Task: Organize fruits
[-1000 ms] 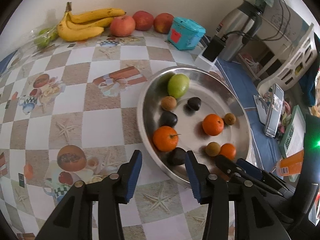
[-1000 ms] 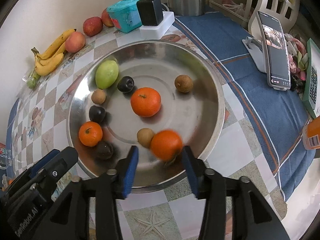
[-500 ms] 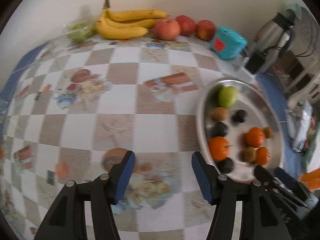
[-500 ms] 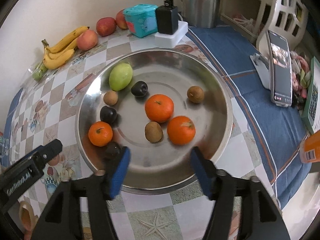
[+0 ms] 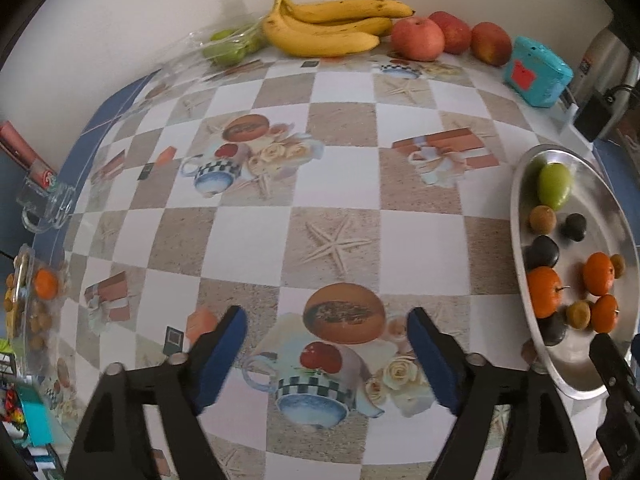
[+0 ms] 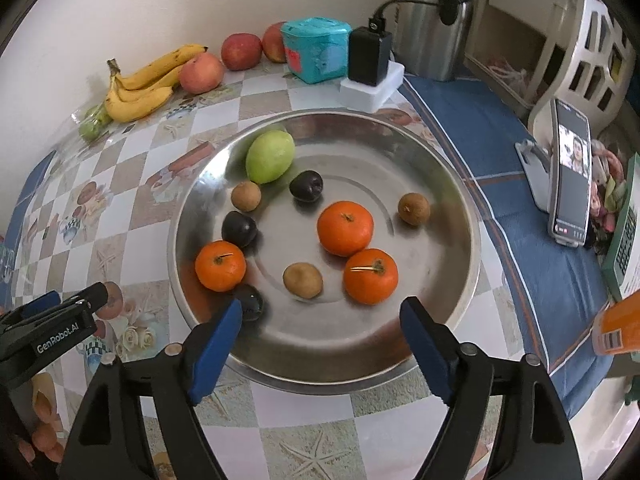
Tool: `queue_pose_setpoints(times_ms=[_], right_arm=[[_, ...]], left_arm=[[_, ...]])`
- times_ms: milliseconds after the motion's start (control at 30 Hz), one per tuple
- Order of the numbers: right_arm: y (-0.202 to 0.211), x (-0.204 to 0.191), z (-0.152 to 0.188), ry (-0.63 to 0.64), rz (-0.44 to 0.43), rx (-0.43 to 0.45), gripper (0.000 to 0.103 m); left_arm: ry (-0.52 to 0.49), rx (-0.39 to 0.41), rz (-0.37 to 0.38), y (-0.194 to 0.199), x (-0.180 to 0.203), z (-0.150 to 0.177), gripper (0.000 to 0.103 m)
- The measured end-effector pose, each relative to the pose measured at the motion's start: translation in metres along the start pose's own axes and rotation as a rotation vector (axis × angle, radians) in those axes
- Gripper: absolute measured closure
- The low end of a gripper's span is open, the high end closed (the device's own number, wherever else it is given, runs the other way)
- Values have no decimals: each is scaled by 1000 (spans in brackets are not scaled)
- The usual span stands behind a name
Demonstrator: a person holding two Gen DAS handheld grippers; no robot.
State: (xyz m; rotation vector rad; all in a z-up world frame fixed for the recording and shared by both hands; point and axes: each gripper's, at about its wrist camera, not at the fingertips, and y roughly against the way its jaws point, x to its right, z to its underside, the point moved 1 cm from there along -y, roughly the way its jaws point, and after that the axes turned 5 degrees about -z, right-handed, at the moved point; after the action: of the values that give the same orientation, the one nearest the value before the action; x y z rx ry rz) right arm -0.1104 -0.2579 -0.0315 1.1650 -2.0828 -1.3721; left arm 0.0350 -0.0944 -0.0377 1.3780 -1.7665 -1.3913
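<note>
A round steel tray [image 6: 460,208] holds three oranges [image 6: 345,228], a green mango [image 6: 270,156], dark plums [image 6: 306,185] and small brown fruits [image 6: 303,280]. My right gripper [image 6: 320,320] is open and empty over the tray's near rim. My left gripper [image 5: 326,330] is open and empty over the checkered tablecloth, left of the tray [image 5: 520,240]. Bananas [image 5: 328,26] and red apples [image 5: 418,38] lie by the far wall. A clear pack with an orange [image 5: 44,284] sits at the table's left edge.
A teal box [image 6: 314,48], a black charger on a white block [image 6: 370,68] and a steel kettle [image 6: 436,20] stand behind the tray. A phone on a stand [image 6: 570,172] is at the right on blue cloth. A glass mug [image 5: 44,204] sits at the left edge.
My right gripper let the orange go into the tray, opened wide and drew back. My left gripper swung left, away from the tray, over the tablecloth and opened wider.
</note>
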Motion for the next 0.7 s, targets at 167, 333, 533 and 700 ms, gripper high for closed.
queue_pose_setpoints(times_ms=[167,333,533,700], right_arm=[[3,-7,-1,33,3,27,14],[3,-9,1,32,6,26,14],[3,-14,3,40,-9,26,14],[1,-21,8,70,-3,15,14]], left_arm=[[15,7,-14,-1,-7,0,2],[28,12,-13,1,-12,0,1],[40,6,-35,1,-20,2,1],[26,4,-49,2,-23,7,2]])
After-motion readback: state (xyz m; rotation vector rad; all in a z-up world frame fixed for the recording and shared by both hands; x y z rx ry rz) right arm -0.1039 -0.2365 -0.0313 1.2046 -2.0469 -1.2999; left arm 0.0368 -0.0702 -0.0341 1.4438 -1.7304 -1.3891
